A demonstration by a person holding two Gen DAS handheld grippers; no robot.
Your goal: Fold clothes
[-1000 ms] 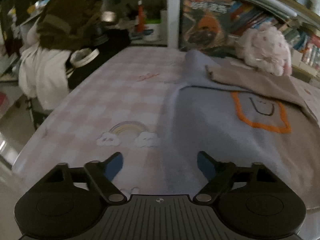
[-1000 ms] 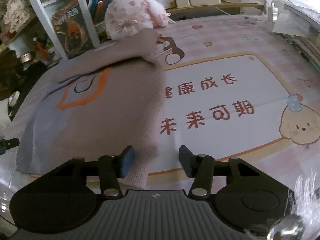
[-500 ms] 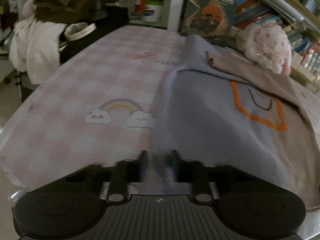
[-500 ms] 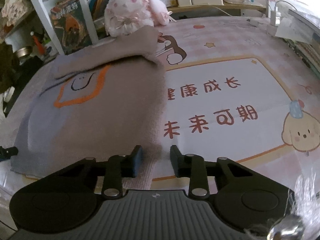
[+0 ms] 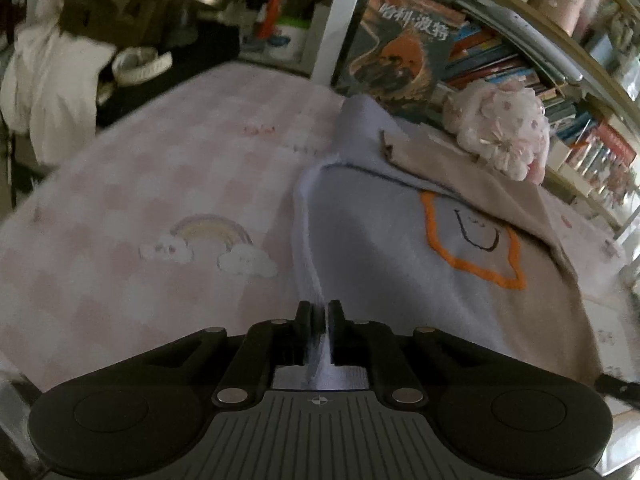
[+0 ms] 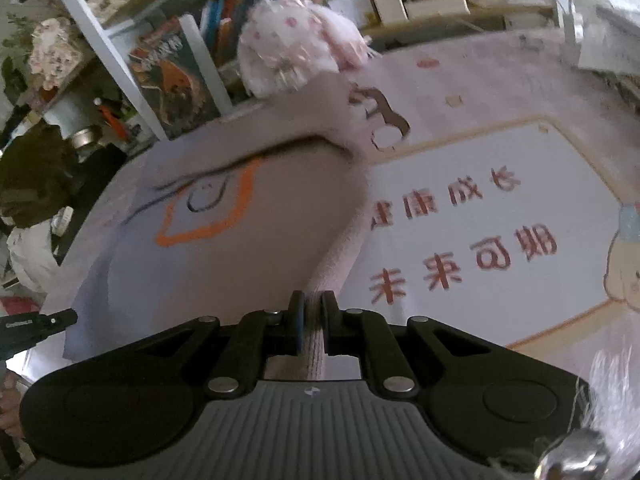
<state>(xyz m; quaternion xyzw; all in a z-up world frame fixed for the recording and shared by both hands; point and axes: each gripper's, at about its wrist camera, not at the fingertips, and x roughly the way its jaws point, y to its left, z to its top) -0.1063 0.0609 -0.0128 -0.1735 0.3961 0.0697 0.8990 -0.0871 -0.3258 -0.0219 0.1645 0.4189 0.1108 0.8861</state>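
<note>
Sweater (image 5: pixel 384 280) spread flat on pink printed tablecloth (image 5: pixel 160 184), sleeve folded across far part. Near hem pinched at both corners: left gripper (image 5: pixel 320 314) clamped on blue corner, right gripper (image 6: pixel 313 305) clamped on beige corner. Hem held taut, judged ready for lift-over fold.

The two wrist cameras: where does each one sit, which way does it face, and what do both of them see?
Left wrist: sits behind the left gripper, facing along the pink checked table cover; its black fingers pinch the lilac edge of the lilac-and-beige fleece garment.
Right wrist: sits behind the right gripper, facing the same way along the table; its fingers pinch the garment's beige edge.
Shared: the garment's orange outline patch, the pink plush toy, the bookshelf.
</note>
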